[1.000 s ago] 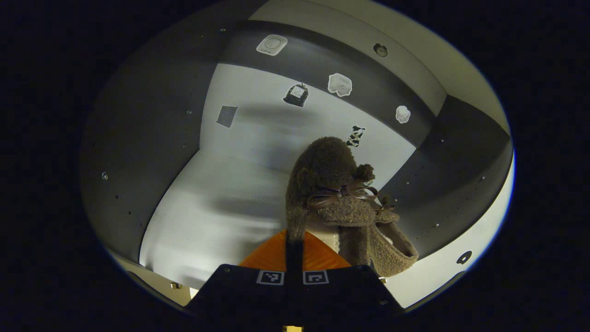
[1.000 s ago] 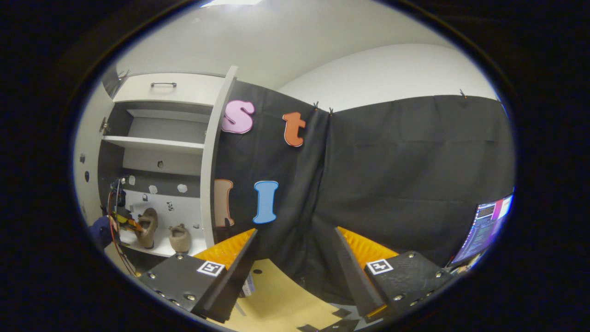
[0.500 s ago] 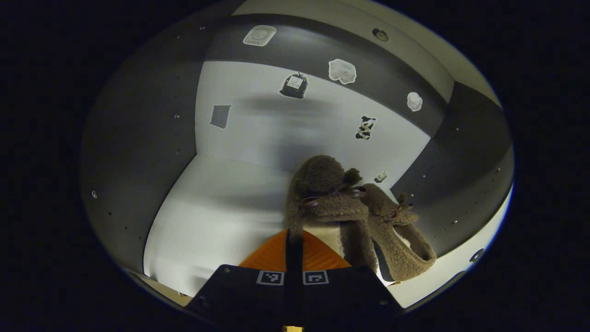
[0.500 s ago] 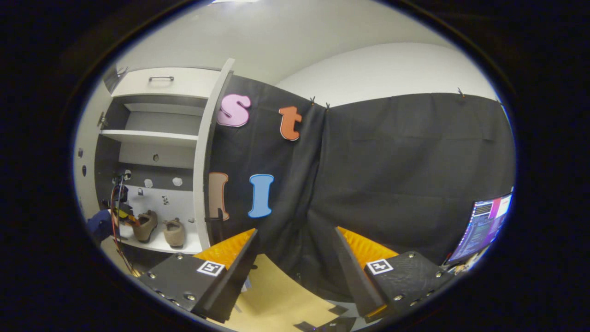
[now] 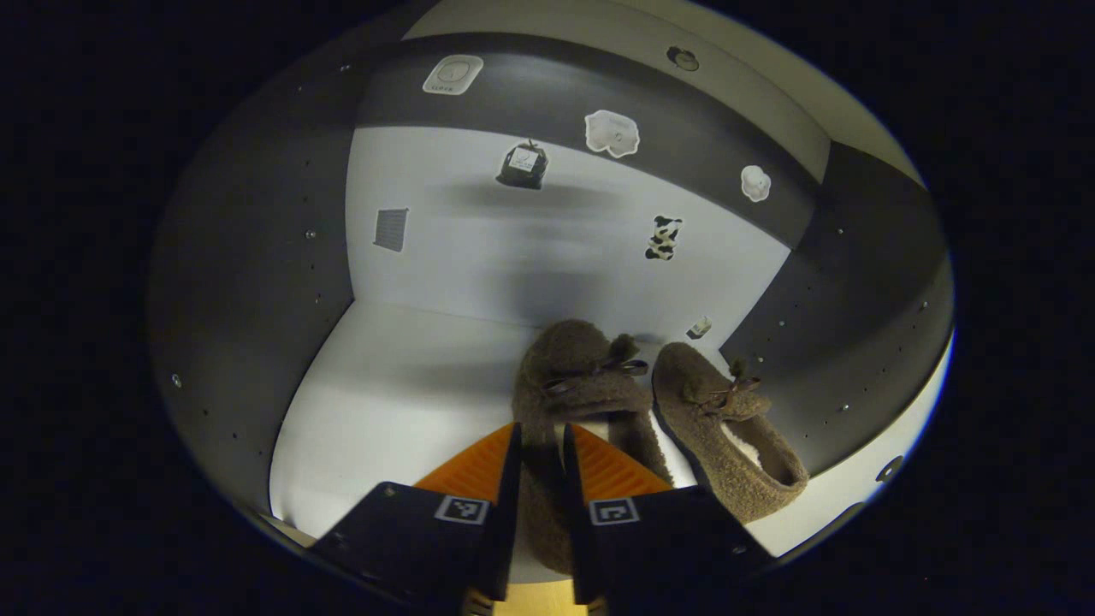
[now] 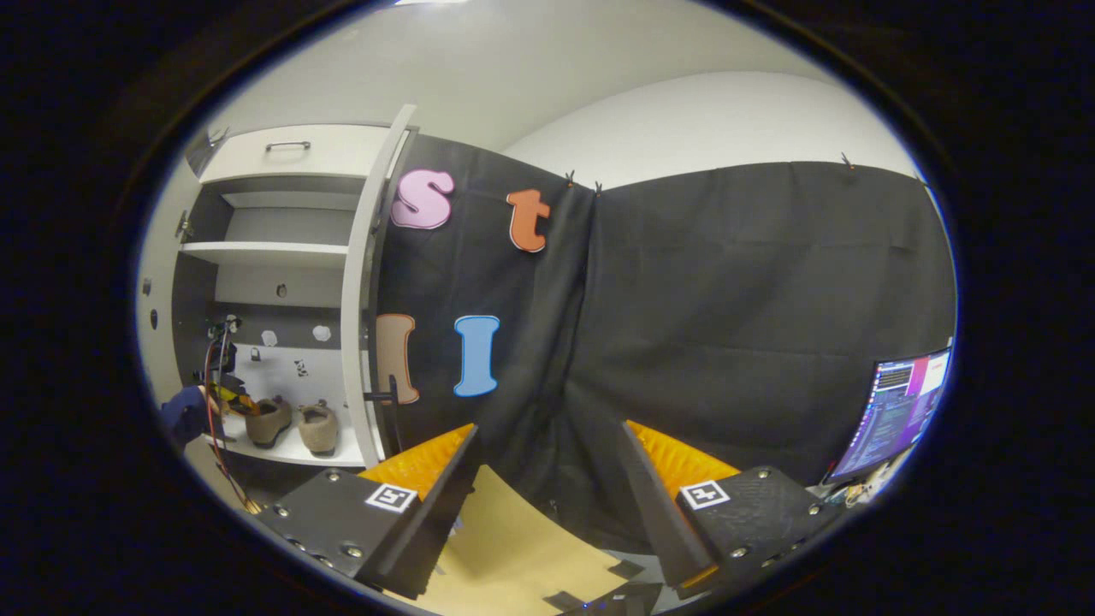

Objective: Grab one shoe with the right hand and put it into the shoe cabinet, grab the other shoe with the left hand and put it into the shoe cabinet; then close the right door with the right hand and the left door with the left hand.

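Two fuzzy brown shoes lie side by side on the white shelf (image 5: 402, 385) of the shoe cabinet. The left shoe (image 5: 582, 368) rests flat with its heel between the fingers of my left gripper (image 5: 539, 432), whose jaws stand a little apart and open. The other shoe (image 5: 727, 428) sits just to its right, near the dark side wall. In the right gripper view both shoes (image 6: 291, 423) show small inside the cabinet, with a gloved hand (image 6: 181, 415) holding the left gripper there. My right gripper (image 6: 549, 432) is open and holds nothing, well away from the cabinet.
The cabinet's right door (image 6: 364, 299) stands open, edge-on, with a small knob low down. Stickers dot the cabinet's back wall (image 5: 530, 222). An upper shelf (image 6: 265, 250) and a drawer sit above. A lit monitor (image 6: 894, 411) is at far right; tan floor (image 6: 505, 547) lies below.
The left gripper lowered its shoe onto the shelf beside the other one, and its fingers have parted from a tight pinch. The right gripper drifted slightly; it stays open.
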Demonstrator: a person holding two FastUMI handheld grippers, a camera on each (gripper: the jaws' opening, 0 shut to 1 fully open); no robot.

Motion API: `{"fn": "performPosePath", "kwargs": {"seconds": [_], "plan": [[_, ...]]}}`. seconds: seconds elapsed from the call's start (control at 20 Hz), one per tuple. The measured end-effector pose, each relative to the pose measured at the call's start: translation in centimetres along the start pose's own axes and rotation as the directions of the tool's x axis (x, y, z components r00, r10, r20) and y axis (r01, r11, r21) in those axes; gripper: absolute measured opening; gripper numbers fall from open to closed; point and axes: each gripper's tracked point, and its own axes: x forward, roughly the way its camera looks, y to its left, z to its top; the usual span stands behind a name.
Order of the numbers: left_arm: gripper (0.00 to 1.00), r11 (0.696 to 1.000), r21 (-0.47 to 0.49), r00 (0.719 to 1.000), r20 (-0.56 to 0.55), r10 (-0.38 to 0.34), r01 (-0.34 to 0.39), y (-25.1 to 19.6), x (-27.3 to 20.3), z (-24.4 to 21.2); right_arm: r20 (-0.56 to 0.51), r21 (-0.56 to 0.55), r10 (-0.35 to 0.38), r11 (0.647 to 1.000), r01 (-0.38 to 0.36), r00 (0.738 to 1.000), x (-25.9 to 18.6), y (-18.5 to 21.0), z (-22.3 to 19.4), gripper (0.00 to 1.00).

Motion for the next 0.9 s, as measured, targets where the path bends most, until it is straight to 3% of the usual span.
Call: {"fn": "performPosePath", "kwargs": {"seconds": [0.05,0.2,0.25,0.35,0.65,0.9], "plan": [[0.31,1.000,0.017,1.000,0.005,0.004,-0.004,-0.1,-0.5,0.2,-0.001,0.001,0.004,1.000,-0.004,1.000,0.0,0.1,0.0,0.96],[0.64,0.999,0.043,0.999,0.052,0.007,-0.010,-0.7,-2.8,1.3,-0.010,0.005,0.023,1.000,-0.023,1.000,0.3,0.1,-0.5,0.96],[0.80,0.999,0.048,0.997,0.073,0.011,-0.014,-0.8,-3.8,1.8,-0.013,0.007,0.035,0.999,-0.034,0.999,0.4,0.3,-0.6,0.96],[0.98,0.998,0.059,0.993,0.122,-0.001,-0.007,-1.5,-6.1,2.7,-0.020,0.011,0.057,0.998,-0.056,0.998,0.8,0.6,-1.0,0.96],[0.98,0.995,0.087,0.960,0.272,-0.071,0.048,-4.3,-14.9,4.0,-0.026,0.022,0.133,0.991,-0.133,0.991,2.2,1.7,-1.6,0.97],[0.97,0.982,0.139,0.918,0.359,-0.170,0.128,-7.2,-22.8,3.7,-0.049,0.026,0.247,0.969,-0.246,0.968,4.9,6.2,-2.1,0.96]]}}
